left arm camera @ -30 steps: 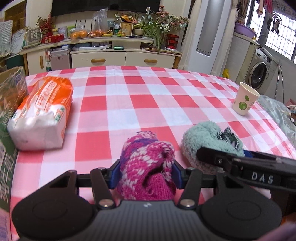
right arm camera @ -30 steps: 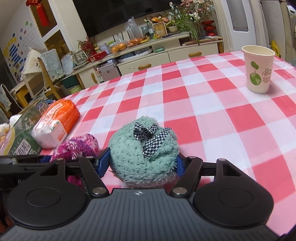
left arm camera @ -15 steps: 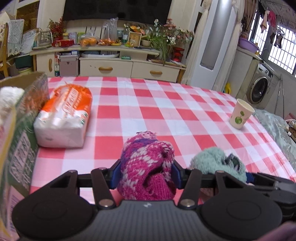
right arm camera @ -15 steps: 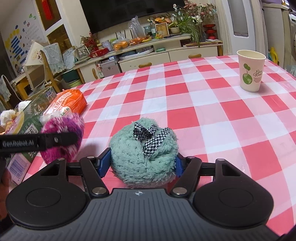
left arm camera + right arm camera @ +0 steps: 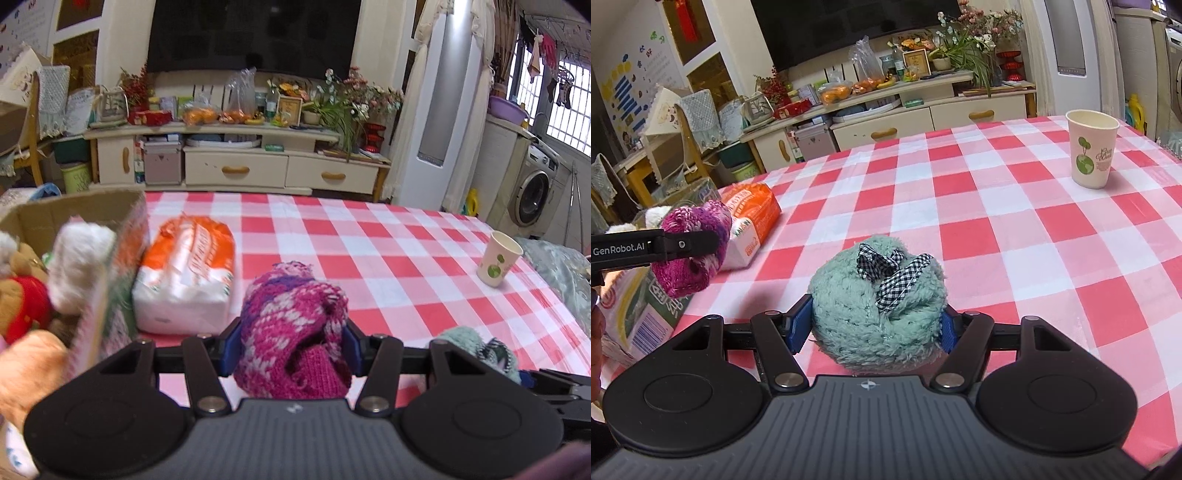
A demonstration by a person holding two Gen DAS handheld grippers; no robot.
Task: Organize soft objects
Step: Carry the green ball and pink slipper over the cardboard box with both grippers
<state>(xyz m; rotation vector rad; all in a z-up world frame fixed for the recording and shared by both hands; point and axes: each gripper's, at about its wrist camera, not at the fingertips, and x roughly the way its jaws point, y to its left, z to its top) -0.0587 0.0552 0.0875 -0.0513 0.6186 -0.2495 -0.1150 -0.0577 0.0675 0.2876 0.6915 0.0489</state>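
Gripping mid-body, your left gripper [image 5: 291,349] squeezes the soft, light pink knit bundle [image 5: 293,332]; your right gripper [image 5: 875,326] pinches the squashy teal plush [image 5: 877,302].

"GenRobot.AI" in white letters on black side of left tongs [image 5: 690,244], seen from right wrist view. "KAIAN"-like green letters, partly blurred, on white end of orange tissue pack [image 5: 750,218], just beyond left tongs. Paper cup [image 5: 1091,149], far right of right tongs [image 5: 875,325]: green tree-and-globe logo, small script beside it too small to read. Cardboard box [image 5: 646,314] below left tongs: barcode and large printed characters, not legible. Wall poster at far left: unreadable.
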